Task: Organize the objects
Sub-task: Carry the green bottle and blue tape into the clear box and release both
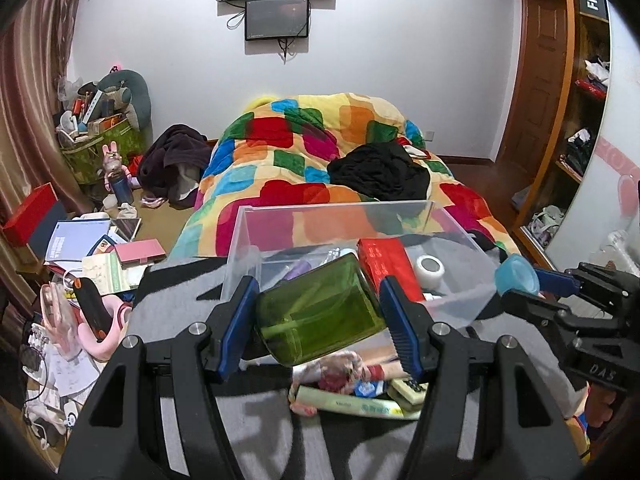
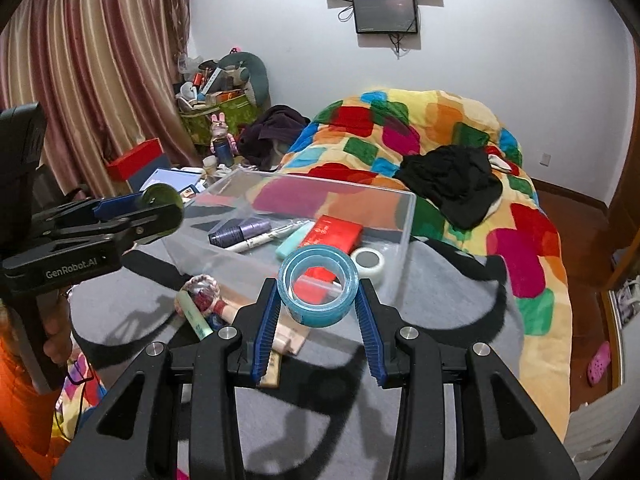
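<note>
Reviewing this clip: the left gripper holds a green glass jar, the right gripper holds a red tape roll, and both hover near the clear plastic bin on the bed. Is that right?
Not quite. The roll in the right gripper is a blue tape roll, not red, as the right wrist view shows. The rest stands: the left gripper holds the green glass jar, and both are near the clear plastic bin on the bed.

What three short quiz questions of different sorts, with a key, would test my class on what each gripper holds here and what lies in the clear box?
1. True or false: the left gripper is shut on a green bottle.
2. What does the right gripper hold?
   A. blue tape roll
   B. white tape roll
   C. red box
3. Name the red item inside the clear box.

Key: 1 true; 2 A; 3 red box.
</note>
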Available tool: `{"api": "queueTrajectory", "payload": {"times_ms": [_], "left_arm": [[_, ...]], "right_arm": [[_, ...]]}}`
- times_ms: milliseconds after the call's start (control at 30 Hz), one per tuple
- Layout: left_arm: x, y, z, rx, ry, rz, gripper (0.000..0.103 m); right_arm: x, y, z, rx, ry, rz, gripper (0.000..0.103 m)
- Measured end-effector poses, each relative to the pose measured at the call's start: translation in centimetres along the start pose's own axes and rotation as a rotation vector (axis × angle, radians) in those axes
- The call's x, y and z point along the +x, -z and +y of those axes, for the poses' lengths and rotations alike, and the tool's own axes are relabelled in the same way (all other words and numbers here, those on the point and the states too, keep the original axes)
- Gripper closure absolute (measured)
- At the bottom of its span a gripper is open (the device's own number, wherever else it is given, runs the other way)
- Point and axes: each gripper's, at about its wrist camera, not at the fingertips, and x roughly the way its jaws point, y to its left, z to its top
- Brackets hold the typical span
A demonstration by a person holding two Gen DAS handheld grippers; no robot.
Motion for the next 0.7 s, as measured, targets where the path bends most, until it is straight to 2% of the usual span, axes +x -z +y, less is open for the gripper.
{"api": "queueTrajectory", "payload": {"times_ms": [167, 367, 700], "left_arm": [[1.7, -0.8, 0.2, -0.009, 0.013, 0.018, 0.041], [3.7, -1.0, 0.3, -0.010, -0.018, 0.033, 0.041], [6.2, -1.2, 0.7, -0.026, 0.009, 0.081, 0.043]], "right_arm": [[2.2, -1.1, -0.1, 0.023, -0.014, 0.032, 0.068], [4.8, -2.0, -0.4, 0.060, -0.006, 0.057, 0.068], [7.8, -2.1, -0.3, 0.077, 0.002, 0.113, 0.068]]}}
